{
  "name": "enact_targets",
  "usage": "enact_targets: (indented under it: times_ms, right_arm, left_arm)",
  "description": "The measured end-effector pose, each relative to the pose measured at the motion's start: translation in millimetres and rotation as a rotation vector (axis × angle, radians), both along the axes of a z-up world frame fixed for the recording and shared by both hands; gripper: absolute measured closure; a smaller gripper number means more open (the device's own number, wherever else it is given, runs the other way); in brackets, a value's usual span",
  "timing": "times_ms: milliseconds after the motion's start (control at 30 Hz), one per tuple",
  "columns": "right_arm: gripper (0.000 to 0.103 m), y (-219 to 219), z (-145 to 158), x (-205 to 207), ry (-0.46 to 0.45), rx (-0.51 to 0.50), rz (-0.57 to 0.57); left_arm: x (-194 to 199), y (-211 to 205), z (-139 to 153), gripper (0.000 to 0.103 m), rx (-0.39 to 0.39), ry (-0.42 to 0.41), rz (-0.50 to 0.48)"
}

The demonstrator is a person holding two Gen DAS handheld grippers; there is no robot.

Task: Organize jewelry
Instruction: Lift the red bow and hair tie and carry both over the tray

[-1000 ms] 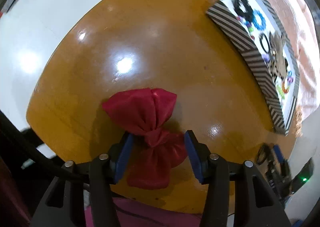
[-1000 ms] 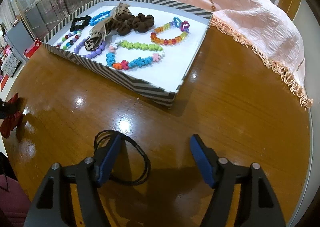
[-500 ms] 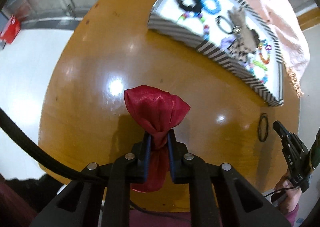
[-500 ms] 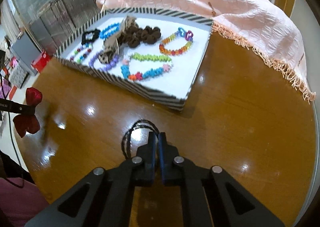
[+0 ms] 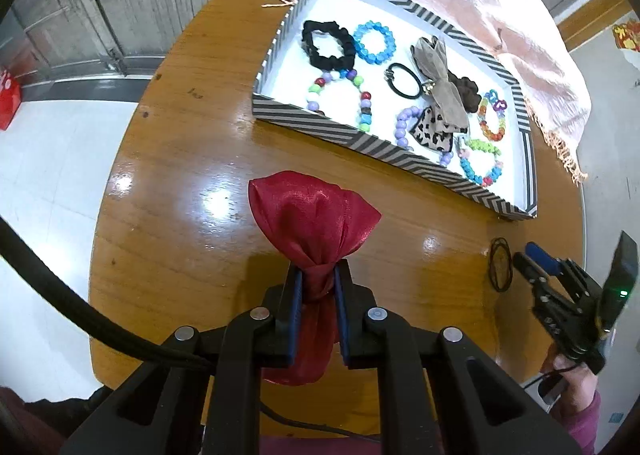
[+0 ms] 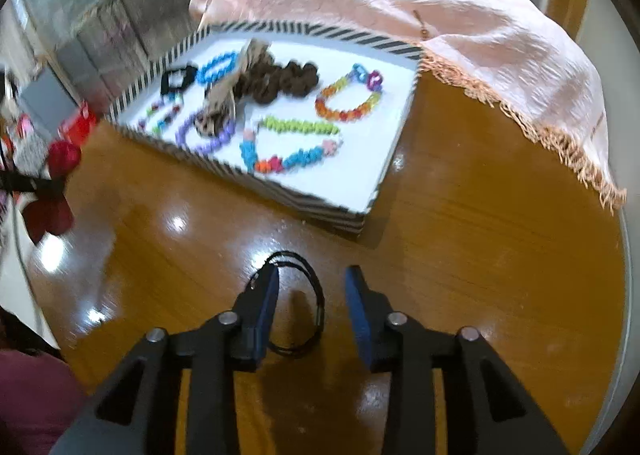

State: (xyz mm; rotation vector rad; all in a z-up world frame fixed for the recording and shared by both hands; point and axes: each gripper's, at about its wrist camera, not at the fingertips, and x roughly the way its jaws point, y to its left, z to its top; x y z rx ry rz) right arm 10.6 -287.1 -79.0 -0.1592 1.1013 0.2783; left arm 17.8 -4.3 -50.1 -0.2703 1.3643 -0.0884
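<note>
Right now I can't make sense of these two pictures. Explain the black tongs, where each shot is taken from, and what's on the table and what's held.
The tongs are hand-held grippers, one in each of a person's hands, each with a wide-angle camera looking along its two fingers.

In the left camera's picture, the left gripper is shut on a red satin bow, pinched at its knot and raised above the wooden table. The right gripper shows at the right edge of that picture.

In the right camera's picture, the right gripper is open over a thin black hair tie lying on the table.

Further back sits a striped tray holding bead bracelets, scrunchies and fabric bows. A pink fringed cloth lies behind it.
</note>
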Motion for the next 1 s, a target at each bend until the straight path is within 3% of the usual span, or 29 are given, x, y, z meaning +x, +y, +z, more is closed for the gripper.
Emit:
enact_targets:
  times_ms: [67, 133, 233, 300, 600, 1000]
  right_arm:
    - [0.068, 5, -9, 4, 0.020, -0.040, 0.016]
    - [0.089, 3, -15, 8, 0.023, -0.045, 0.012]
    - [0.100, 3, -19, 11, 0.014, -0.050, 0.022]
    - [0.101, 5, -19, 11, 0.015, -0.057, 0.035]
    - [0.101, -13, 22, 7, -0.006, 0.144, -0.052]
    - [0.101, -4, 71, 28, -0.119, 0.215, -0.060]
  left_arm:
    - [1, -2, -1, 0.102, 0.000, 0.003, -0.007]
    - [1, -2, 0, 0.102, 0.002, 0.002, -0.013]
    - [2, -4, 0, 0.102, 0.004, 0.002, -0.017]
    - [3, -4, 1, 0.102, 0.002, 0.001, -0.017]
    - [9, -9, 15, 0.102, -0.007, -0.041, -0.044]
    - [39, -9, 51, 0.102, -0.004, -0.147, -0.064]
